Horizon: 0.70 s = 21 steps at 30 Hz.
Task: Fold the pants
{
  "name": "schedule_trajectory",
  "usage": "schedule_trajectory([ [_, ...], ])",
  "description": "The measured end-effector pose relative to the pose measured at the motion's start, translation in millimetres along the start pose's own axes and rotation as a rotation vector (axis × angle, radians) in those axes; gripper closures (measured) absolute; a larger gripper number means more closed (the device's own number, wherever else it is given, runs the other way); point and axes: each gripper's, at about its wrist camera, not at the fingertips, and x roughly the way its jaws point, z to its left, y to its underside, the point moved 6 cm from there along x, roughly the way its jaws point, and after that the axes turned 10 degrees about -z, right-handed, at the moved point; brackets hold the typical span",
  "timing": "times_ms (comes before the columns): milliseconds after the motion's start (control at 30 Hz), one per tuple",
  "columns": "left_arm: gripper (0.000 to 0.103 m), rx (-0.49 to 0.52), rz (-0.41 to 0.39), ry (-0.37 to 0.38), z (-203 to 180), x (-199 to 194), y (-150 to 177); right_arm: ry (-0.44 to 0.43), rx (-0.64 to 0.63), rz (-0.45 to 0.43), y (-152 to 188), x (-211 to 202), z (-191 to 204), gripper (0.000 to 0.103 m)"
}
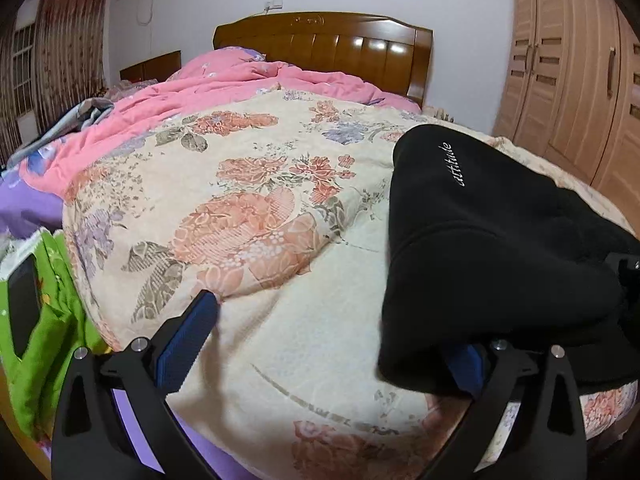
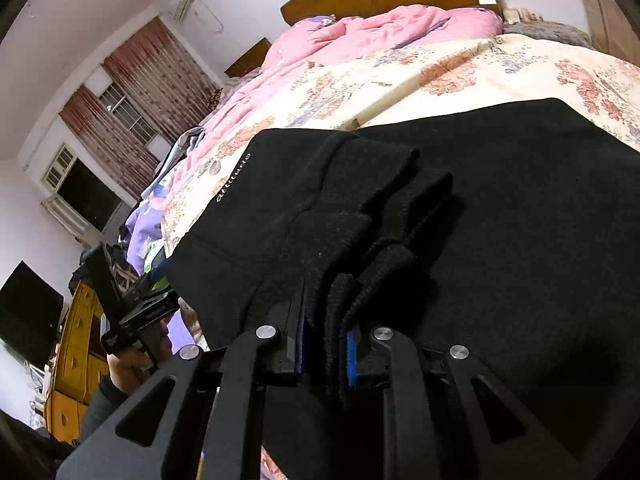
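while lying folded on floral bed cover (image 1: pixel 280 320), black pants (image 2: pixel 500 208) bunched and clamped in right gripper (image 2: pixel 324 354); left gripper (image 1: pixel 332 336) spread wide, pants edge draped over one finger.

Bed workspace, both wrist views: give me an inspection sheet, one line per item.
Surface: bed with floral cream quilt, rumpled pink comforter toward the wooden headboard.
Job's things: black pants lying on the quilt, white lettering near one edge, bunched folds at the near end.
Clutter: green fabric and mixed clothes at the bed's left side.
Grippers: left gripper open, its right finger under the pants' edge; right gripper shut on the pants' bunched folds.
Cables: one wire to a wall socket above the headboard.
Surroundings: wardrobe, curtained window, wall air conditioner, yellow dresser.
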Motion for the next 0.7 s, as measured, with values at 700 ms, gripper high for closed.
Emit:
schedule_trajectory([
  [700, 0.001, 0.411, -0.048, -0.127, -64, -18, -14, 0.116, 0.056, -0.122, 13, -46, -39, 0.086],
])
